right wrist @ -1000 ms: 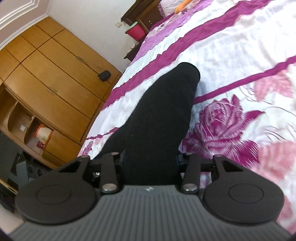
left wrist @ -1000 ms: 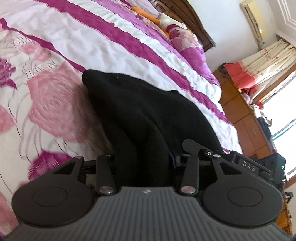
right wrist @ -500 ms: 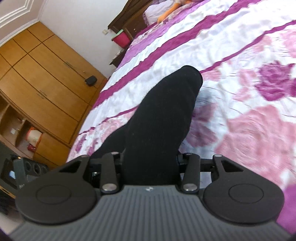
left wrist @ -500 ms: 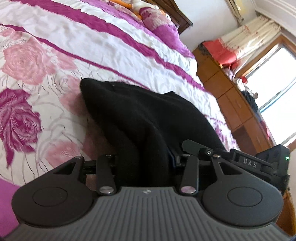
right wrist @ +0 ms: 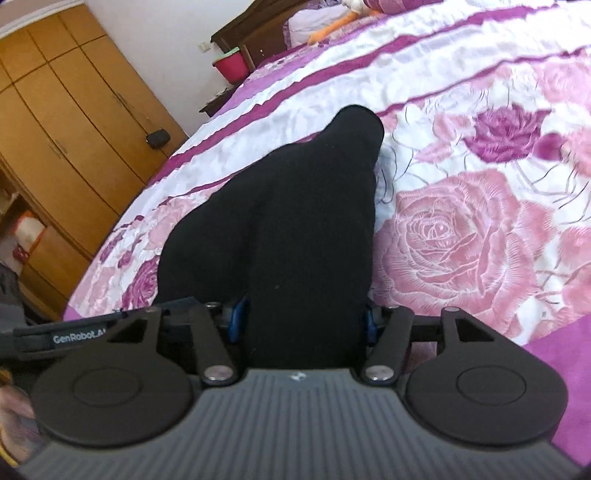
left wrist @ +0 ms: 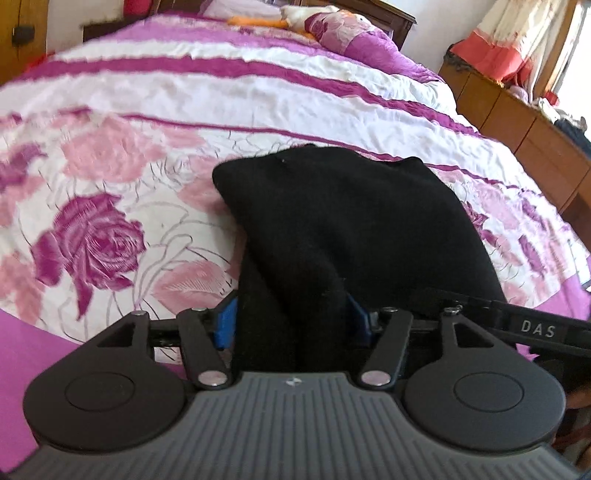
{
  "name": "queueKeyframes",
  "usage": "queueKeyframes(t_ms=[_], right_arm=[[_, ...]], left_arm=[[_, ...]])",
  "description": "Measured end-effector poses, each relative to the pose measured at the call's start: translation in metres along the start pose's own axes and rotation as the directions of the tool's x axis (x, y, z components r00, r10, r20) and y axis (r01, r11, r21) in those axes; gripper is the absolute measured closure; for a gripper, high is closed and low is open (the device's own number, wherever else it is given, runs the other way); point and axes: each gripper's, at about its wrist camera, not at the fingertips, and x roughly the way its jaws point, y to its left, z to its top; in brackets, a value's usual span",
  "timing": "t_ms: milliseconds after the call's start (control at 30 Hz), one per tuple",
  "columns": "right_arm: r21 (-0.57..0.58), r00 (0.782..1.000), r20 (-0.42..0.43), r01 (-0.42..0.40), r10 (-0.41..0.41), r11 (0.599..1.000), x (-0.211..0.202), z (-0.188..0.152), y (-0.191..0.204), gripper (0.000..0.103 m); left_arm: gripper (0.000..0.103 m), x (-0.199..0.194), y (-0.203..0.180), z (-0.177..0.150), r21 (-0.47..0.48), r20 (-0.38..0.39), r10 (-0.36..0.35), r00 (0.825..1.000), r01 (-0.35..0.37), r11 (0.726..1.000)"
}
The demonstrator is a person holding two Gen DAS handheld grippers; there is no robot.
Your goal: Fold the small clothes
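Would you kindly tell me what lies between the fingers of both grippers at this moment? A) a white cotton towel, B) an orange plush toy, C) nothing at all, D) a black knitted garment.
D: a black knitted garment runs between the fingers of the left gripper and of the right gripper, above the rose-patterned pink and white bedspread.

Rose-patterned purple bedspread [left wrist: 258, 92], wooden wardrobe [right wrist: 74, 129] beside white wall [right wrist: 166, 22], curtained bright window [left wrist: 554, 33].

I note a bed [left wrist: 258, 96] under a rose-patterned pink and white cover, with a black garment [left wrist: 343, 221] draped on it and pillows [left wrist: 354, 33] at its head.
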Motion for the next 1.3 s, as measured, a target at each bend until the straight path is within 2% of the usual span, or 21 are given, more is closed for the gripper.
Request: queueKeyframes(t_ms=[333, 700, 733, 767, 833, 1000, 1233, 1300], right_arm=[[-0.092, 0.994, 0.049, 0.098, -0.094, 0.991, -0.036, -0.011, 0.017, 0.042], [-0.135, 0.989, 0.053, 0.145, -0.139, 0.980, -0.066, -0.027, 0.032, 0.040], [-0.139, 0.988, 0.052, 0.150, -0.144, 0.979, -0.068, -0.029, 0.033, 0.038], [-0.143, 0.988, 0.055, 0.149, -0.143, 0.978, -0.070, -0.032, 0.035, 0.031], [-0.145, 0.989, 0.063, 0.144, -0.136, 0.979, -0.074, -0.036, 0.037, 0.025], [-0.137, 0.987, 0.063, 0.156, -0.148, 0.978, -0.080, -0.049, 0.041, 0.025], [-0.141, 0.978, 0.046, 0.207, -0.202, 0.968, -0.077, -0.061, 0.040, 0.025], [-0.144, 0.976, 0.044, 0.218, -0.214, 0.965, -0.075, -0.064, 0.039, 0.024]], left_arm=[[0.035, -0.023, -0.014, -0.003, 0.035, 0.010, 0.083, 0.996, -0.083, 0.996], [0.022, -0.048, -0.022, -0.026, 0.037, 0.000, 0.174, 0.985, -0.174, 0.984], [0.022, -0.050, -0.022, -0.029, 0.035, -0.003, 0.180, 0.984, -0.179, 0.983], [0.021, -0.052, -0.022, -0.031, 0.032, -0.008, 0.183, 0.983, -0.182, 0.983], [0.020, -0.054, -0.021, -0.037, 0.025, -0.018, 0.177, 0.984, -0.176, 0.984], [0.020, -0.060, -0.017, -0.050, -0.007, -0.033, 0.178, 0.983, -0.178, 0.984], [0.018, -0.061, -0.020, -0.059, -0.009, -0.035, 0.216, 0.976, -0.216, 0.976], [0.008, -0.058, -0.022, -0.060, 0.001, -0.034, 0.223, 0.974, -0.223, 0.975]])
